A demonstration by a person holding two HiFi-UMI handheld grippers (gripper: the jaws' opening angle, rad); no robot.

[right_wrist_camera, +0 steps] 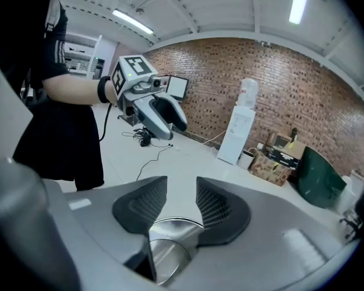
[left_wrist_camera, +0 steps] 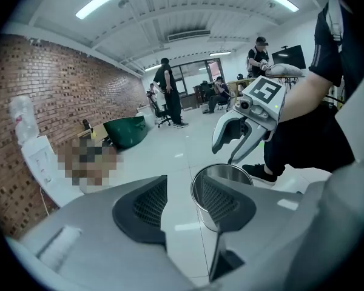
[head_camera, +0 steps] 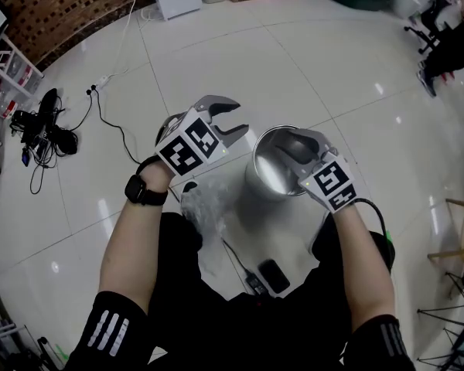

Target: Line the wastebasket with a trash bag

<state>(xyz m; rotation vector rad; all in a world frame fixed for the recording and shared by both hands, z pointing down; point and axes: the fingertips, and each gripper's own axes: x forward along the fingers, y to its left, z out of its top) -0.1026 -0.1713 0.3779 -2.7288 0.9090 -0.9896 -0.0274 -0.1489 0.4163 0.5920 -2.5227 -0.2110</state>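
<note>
the white tiled floor (head_camera: 332,68) carries the steel wastebasket (head_camera: 257,172), which stands upright and unlined just in front of the person, mouth open upward to take the liner. a crumpled clear trash bag (head_camera: 203,211) shows close against the person's body, below the left gripper and beside the wastebasket; what supports it cannot be told, and it is not yet in either grip. the left gripper (head_camera: 233,120) hangs beside the wastebasket with its jaws spread and only floor between them, probably free to fetch the bag. the right gripper (head_camera: 291,148) sits over the near rim, jaws apart with the rim just below the gap and unpinched, a position that would suit steadying the wastebasket.
</note>
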